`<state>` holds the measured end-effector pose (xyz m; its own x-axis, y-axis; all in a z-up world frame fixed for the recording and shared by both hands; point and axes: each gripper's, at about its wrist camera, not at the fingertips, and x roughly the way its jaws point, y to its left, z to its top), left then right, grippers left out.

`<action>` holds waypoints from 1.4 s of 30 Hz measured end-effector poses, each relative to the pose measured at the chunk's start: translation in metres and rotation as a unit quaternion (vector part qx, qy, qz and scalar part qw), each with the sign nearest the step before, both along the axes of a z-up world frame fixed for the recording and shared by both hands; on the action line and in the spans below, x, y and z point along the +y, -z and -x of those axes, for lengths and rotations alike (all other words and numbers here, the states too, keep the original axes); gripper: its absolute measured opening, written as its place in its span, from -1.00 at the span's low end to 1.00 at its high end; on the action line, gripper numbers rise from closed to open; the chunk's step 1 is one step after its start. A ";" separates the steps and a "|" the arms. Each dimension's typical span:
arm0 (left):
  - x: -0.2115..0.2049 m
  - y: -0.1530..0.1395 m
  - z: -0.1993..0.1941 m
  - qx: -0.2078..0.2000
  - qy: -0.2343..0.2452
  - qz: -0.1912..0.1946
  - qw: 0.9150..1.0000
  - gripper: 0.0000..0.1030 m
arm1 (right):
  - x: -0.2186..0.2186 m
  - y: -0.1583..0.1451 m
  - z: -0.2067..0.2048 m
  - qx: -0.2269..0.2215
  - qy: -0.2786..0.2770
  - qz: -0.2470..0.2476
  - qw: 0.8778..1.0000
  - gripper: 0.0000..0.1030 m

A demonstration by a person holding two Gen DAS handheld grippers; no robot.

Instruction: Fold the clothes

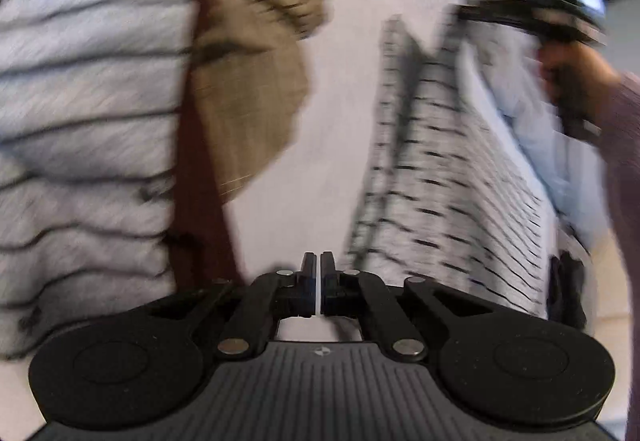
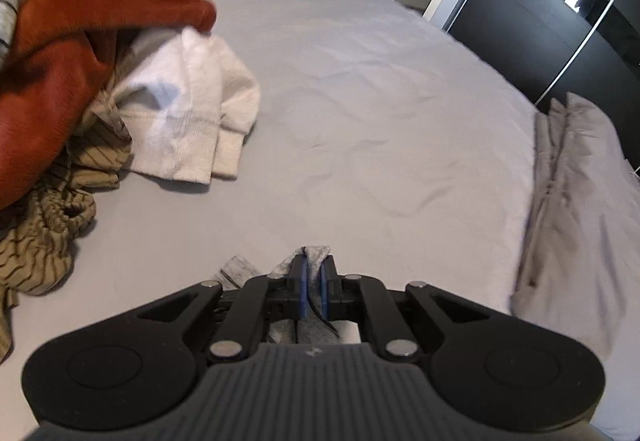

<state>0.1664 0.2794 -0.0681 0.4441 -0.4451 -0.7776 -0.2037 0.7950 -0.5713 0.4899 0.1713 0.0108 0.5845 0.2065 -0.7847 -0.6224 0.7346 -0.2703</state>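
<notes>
— Two tongs, what's each doing?

— My right tongs (image 2: 314, 281) pinch a grey striped garment (image 2: 310, 255) at the bottom centre of the right view, low over the bed (image 2: 360, 101). My left tongs (image 1: 319, 281) are pressed together with nothing between them that I can see. In the blurred left view the striped garment hangs at the right of the frame.

— What could go wrong?

— I judge the pinch catches only a small edge, so a hard tug could slip it free. The unfolded pile at the left, rust garment (image 2: 80, 21), white sweater (image 2: 192, 101), tan striped cloth (image 2: 44, 241), could snag a swinging hem.
</notes>
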 end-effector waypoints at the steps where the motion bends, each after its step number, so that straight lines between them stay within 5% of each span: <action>1: -0.006 -0.002 -0.001 -0.005 0.013 -0.007 1.000 -0.93 | 0.006 0.007 -0.003 0.004 -0.002 0.001 1.000 -0.84; 3: -0.018 -0.006 -0.002 -0.012 0.040 -0.026 0.999 -0.47 | 0.018 0.022 -0.009 0.011 -0.007 0.002 1.000 -0.84; 5: -0.031 -0.008 -0.003 -0.017 0.066 -0.051 0.996 -0.34 | 0.030 0.037 -0.015 0.018 -0.011 0.004 1.000 -0.83; 9: -0.054 -0.005 -0.001 -0.020 0.107 -0.106 0.988 -0.33 | 0.032 0.049 -0.018 0.030 0.001 0.001 1.000 -0.67; 11: -0.054 -0.002 0.001 -0.016 0.112 -0.102 0.988 -0.41 | 0.029 0.044 -0.017 0.020 0.006 0.001 1.000 -0.28; 14: -0.051 0.005 0.003 -0.004 0.103 -0.095 0.990 -0.60 | 0.020 0.025 -0.015 0.008 0.017 -0.020 1.000 -0.23; 18: -0.051 0.007 0.004 0.000 0.100 -0.100 0.990 -0.76 | 0.014 0.010 -0.009 0.055 0.018 -0.066 0.996 -0.29; 25: -0.053 0.004 0.005 0.004 0.095 -0.104 0.990 -0.81 | 0.027 0.047 -0.007 0.104 0.049 -0.068 0.991 -0.41; 27: -0.054 0.002 0.004 0.007 0.094 -0.106 0.990 -0.82 | 0.027 0.061 -0.009 0.115 0.067 -0.059 0.989 -0.85; 33: -0.052 -0.007 0.009 0.013 0.086 -0.113 0.990 -0.84 | 0.019 0.040 -0.003 0.105 0.073 -0.146 0.981 -0.97; 37: -0.052 -0.001 0.007 0.025 0.080 -0.113 0.990 -0.84 | 0.030 0.044 -0.002 0.094 0.073 -0.108 0.987 -0.88; 42: -0.054 0.001 0.005 0.029 0.084 -0.114 0.989 -0.84 | 0.003 0.030 -0.009 0.086 0.090 -0.124 0.984 -0.87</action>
